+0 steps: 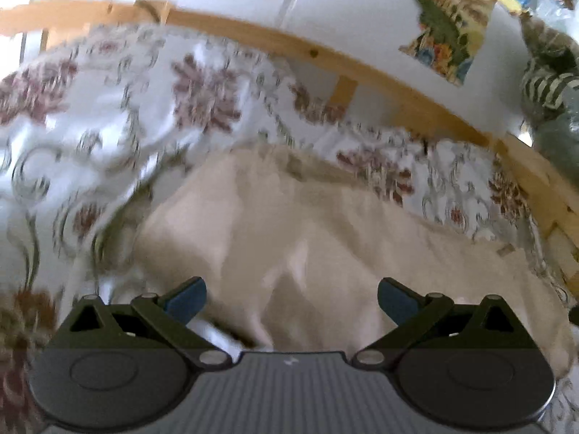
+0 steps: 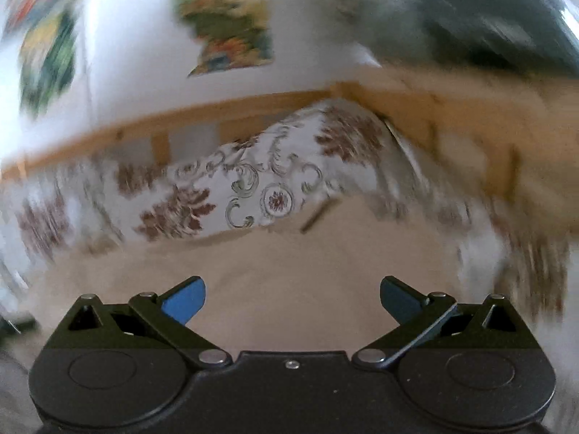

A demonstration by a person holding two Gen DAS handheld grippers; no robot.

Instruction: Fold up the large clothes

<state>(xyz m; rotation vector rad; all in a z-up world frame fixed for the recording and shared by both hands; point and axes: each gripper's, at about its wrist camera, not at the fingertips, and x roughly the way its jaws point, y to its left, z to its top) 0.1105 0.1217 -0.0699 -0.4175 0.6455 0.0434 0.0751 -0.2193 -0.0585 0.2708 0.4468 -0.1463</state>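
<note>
A cream-coloured garment (image 1: 289, 224) lies rumpled on a floral bedspread (image 1: 108, 115). My left gripper (image 1: 291, 302) is open and empty, its blue-padded fingers spread wide just above the garment's near part. In the right wrist view the same cream garment (image 2: 289, 260) fills the lower middle, and my right gripper (image 2: 292, 302) is open and empty above it. A dark label or seam (image 2: 318, 215) shows at the garment's far edge. Both views are blurred by motion.
A wooden bed rail (image 1: 325, 54) runs along the far side of the bed (image 2: 253, 108), against a white wall with colourful pictures (image 1: 448, 25). Soft toys (image 1: 550, 83) sit at the right end of the rail.
</note>
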